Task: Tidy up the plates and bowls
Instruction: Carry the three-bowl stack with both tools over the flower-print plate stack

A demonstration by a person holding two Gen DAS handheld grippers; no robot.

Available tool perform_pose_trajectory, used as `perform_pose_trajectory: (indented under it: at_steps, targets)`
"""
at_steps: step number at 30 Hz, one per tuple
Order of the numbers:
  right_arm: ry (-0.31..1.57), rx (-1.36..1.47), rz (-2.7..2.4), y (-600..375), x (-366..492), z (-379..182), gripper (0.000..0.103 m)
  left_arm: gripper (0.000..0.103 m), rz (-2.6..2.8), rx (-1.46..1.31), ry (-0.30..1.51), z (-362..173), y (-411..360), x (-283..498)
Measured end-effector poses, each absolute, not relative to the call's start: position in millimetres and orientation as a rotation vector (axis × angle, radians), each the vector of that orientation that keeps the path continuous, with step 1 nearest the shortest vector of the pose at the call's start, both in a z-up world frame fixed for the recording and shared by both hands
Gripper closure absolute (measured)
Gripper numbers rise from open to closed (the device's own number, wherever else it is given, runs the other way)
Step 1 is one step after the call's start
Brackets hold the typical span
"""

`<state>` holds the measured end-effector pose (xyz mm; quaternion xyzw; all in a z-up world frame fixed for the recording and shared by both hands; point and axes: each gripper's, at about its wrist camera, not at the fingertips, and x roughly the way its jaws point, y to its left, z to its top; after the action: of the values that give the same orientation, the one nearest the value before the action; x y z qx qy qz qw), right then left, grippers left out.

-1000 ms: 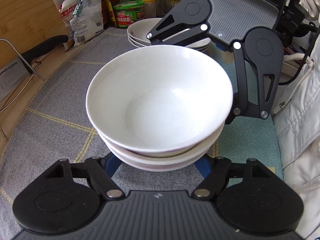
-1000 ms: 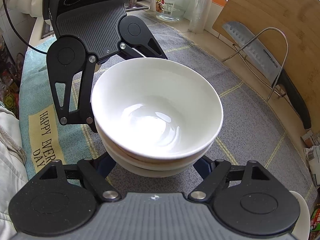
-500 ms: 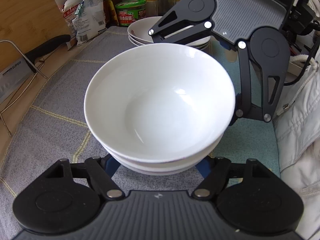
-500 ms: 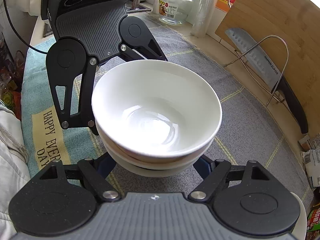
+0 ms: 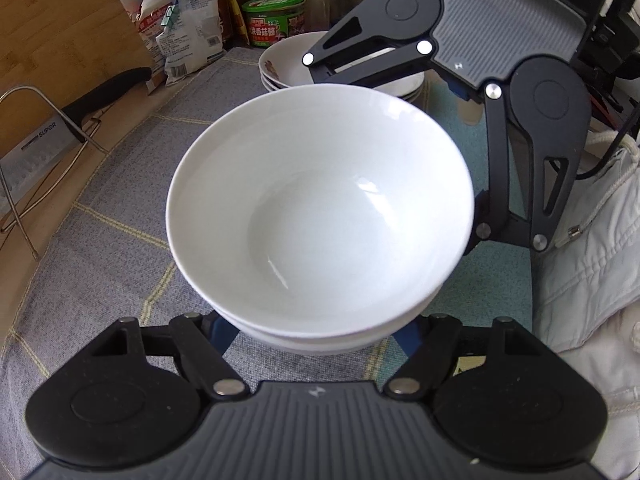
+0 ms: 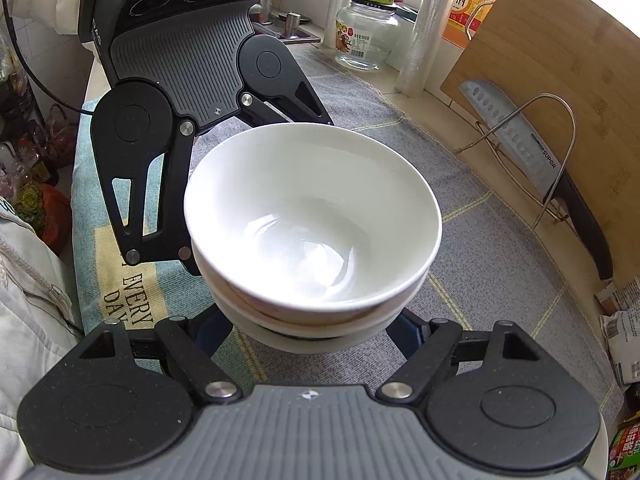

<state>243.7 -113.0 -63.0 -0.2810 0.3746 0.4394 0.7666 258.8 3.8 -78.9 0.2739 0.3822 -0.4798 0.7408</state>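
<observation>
A stack of white bowls hangs just above the grey cloth, gripped from two opposite sides. My left gripper is shut on the lowest bowl, and its blue fingers disappear under the stack. From the far side my right gripper is shut on the same stack of white bowls, with its blue fingers tucked under the base. Each view shows the other gripper's black linkage behind the bowls. A second pile of dishes sits on the cloth beyond.
A cleaver rests on a wire rack in front of a bamboo board. Jars, food packets and a glass jar line the counter's back. A person's white jacket is close on one side.
Both grippers keep their hold. The bowl stack has come up a little off the cloth and shifted slightly, so the counter behind it has slid in both views.
</observation>
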Motion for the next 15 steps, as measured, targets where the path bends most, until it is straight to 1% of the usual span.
perform_pose_trajectory:
  at_steps: [8, 15]
  targets:
    - [0.785, -0.593, 0.966, -143, 238, -50, 0.017, 0.027, -1.027, 0.626, 0.845, -65, -19, 255]
    - [0.767, -0.577, 0.924, -181, 233, -38, 0.017, 0.027, -1.047, 0.644, 0.839, -55, -55, 260]
